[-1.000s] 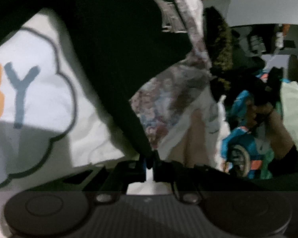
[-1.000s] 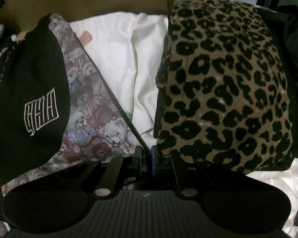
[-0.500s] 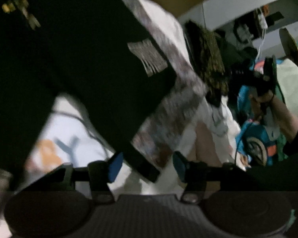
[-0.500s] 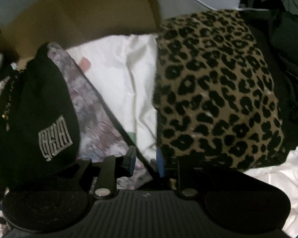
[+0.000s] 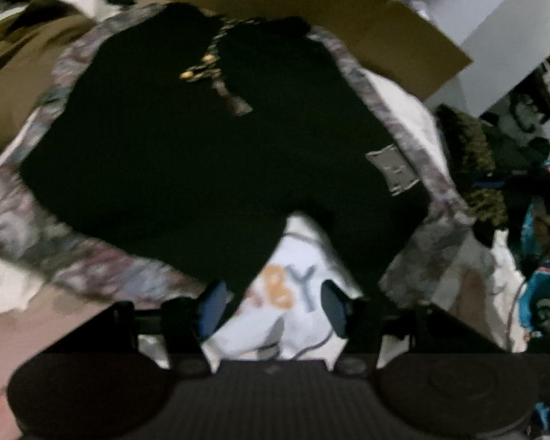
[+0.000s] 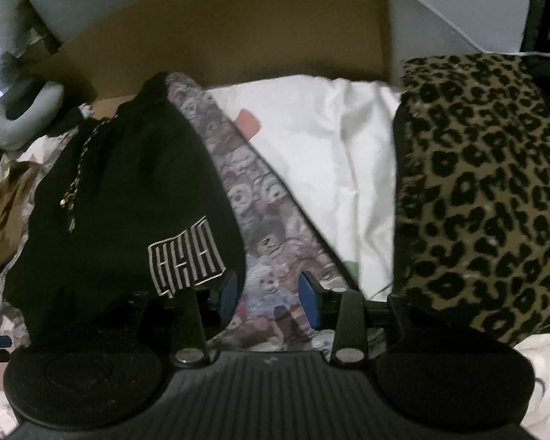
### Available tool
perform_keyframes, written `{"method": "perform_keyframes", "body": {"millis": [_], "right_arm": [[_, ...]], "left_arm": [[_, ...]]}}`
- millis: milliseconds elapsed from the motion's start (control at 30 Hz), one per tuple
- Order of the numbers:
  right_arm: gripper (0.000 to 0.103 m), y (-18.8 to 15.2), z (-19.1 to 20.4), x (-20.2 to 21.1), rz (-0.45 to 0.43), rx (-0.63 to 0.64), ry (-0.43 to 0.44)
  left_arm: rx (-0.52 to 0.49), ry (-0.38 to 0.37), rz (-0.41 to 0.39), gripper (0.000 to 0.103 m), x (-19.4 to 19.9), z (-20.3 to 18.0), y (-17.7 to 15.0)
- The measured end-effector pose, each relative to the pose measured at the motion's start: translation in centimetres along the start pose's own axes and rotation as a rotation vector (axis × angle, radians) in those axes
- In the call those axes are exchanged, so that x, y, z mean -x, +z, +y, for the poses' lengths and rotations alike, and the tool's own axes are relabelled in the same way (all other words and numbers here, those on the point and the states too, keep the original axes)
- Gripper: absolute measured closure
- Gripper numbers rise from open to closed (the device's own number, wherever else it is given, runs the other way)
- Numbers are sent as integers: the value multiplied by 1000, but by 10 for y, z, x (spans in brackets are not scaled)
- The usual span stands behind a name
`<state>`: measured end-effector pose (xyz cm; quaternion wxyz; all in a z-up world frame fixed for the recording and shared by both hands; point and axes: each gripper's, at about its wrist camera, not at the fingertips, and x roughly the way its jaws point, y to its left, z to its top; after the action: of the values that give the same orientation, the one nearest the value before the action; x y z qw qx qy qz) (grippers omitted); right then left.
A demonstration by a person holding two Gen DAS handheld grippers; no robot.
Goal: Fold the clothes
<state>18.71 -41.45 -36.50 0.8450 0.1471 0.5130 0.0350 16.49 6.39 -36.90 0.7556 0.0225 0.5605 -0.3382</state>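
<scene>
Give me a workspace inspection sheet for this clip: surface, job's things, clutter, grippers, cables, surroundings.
Surface: white sheet, rumpled, under the clothes.
Job's things: black garment lying spread on a bear-print fabric; white logo patch near its edge.
Clutter: leopard-print item to the right; white cloth with coloured letters under the left gripper.
Grippers: left gripper open, holding nothing; right gripper open over the bear print.
Cables: nothing seen clearly.
Surroundings: cardboard panel behind; a person's arm, blurred, at far right of the left view.
</scene>
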Motion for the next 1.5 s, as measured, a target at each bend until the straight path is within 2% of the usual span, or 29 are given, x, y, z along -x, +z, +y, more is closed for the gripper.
{"method": "perform_keyframes", "body": {"millis": [267,367,533,633,767,833,1000,1133,1400,1500], "right_arm": [[58,-12,11,-8,29,6,32],[58,-15,15,-10,40,22,40],[57,-17,17,-14,43,38,18],[55,-18,16,-15,42,45,2],[55,-21,13,-18,53,34,-8],[55,-22,14,-19,57,39,-11],[54,-23,15,-20,59,42,-18],[54,-24,15,-23,69,39,-22],[53,-24,12,-24,69,33,-29],[53,-25,11,-24,70,31,-29]], "left_arm": [[64,79,20,41,-2,17,-32],[44,121,36,41,-7,22,-38],[-117,215,8,45,-18,15,-48],[-200,211,-9,46,-24,8,-52],[-265,223,-38,47,-29,5,-50],[-298,230,-53,53,-31,4,-50],[-384,272,-137,55,-20,-6,-47],[-422,289,-138,61,-23,-8,-50],[-390,326,-181,64,-5,-7,-46],[-360,312,-167,71,2,-5,-50]]}}
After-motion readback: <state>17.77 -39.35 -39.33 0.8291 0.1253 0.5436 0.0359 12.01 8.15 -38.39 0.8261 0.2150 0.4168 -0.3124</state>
